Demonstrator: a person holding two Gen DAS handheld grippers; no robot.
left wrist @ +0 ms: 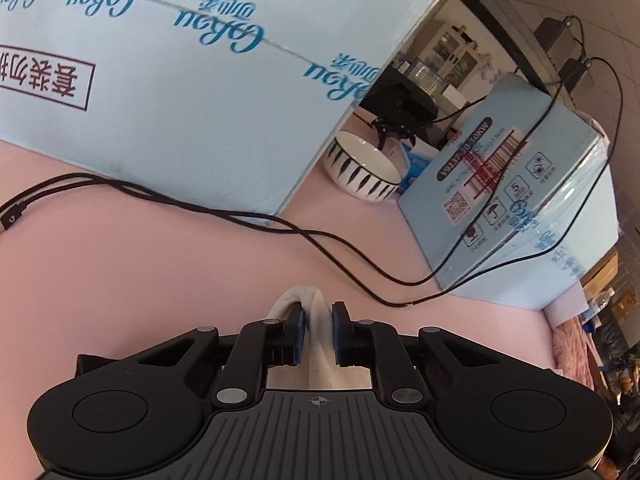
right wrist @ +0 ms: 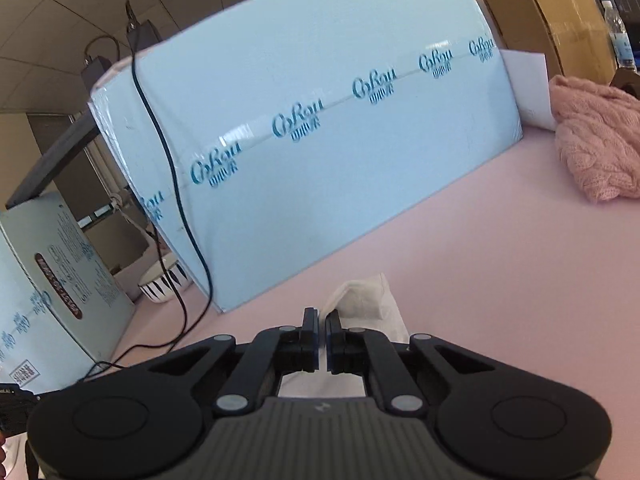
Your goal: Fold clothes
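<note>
A white garment (left wrist: 318, 320) lies on the pink table (left wrist: 160, 272). My left gripper (left wrist: 318, 316) is shut on a bunched fold of it, which sticks up between the blue pads. In the right wrist view my right gripper (right wrist: 322, 322) is shut on an edge of the same white garment (right wrist: 364, 300), whose corner pokes out just right of the fingertips. Most of the garment is hidden under the grippers. A pink knitted garment (right wrist: 600, 140) lies heaped at the far right of the table.
A large light-blue box (left wrist: 180, 80) stands behind the work area, also in the right wrist view (right wrist: 320, 140). A second blue box (left wrist: 512, 200), a striped bowl (left wrist: 360, 168) and black cables (left wrist: 240, 216) lie ahead. A brown carton (right wrist: 552, 12) stands far right.
</note>
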